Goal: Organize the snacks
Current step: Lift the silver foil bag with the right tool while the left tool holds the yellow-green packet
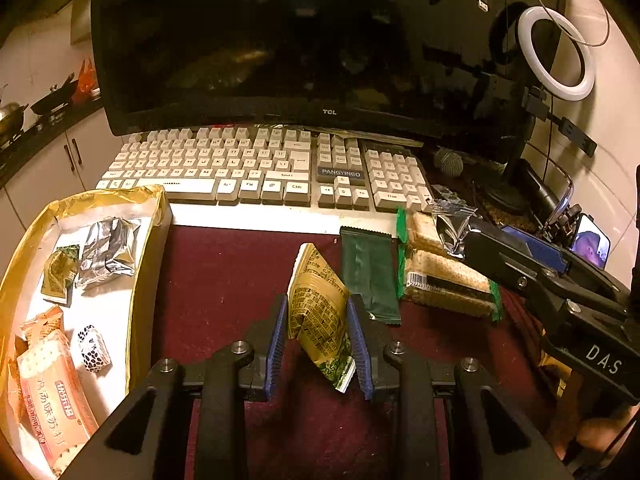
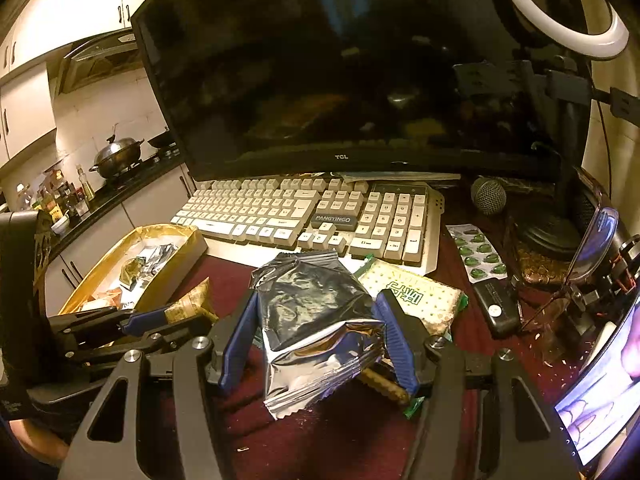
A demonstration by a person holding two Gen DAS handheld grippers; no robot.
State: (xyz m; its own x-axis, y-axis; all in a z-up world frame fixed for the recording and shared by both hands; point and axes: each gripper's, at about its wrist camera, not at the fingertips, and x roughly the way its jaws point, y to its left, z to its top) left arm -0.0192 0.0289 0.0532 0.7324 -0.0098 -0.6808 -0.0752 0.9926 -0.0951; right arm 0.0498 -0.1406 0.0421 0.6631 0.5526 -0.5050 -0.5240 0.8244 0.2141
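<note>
Nearest, left claw (image 1: pixel 318 346): pads pressed on the yellow-green packet (image 1: pixel 320 312), gripped mid-body and raised over the red tabletop (image 1: pixel 224 280).
Packet feel: likely light, crinkly and slippery; squeezed hard it would crush.
Right claw (image 2: pixel 316 334): about half open, closed round the silver foil pouch (image 2: pixel 316 320) at both sides; puffy, soft, probably feather-light.
Still loose, middle: dark green sachet (image 1: pixel 370 276) beside the cracker pack (image 1: pixel 448 276), best taken across the narrow width; crackers brittle.
Left side: gold-rimmed tray (image 1: pixel 150 248), already holding several snacks, likely the goal.
In the way, far: keyboard (image 1: pixel 256 168), monitor (image 1: pixel 280 40); to the right a pill blister (image 2: pixel 478 254).
</note>
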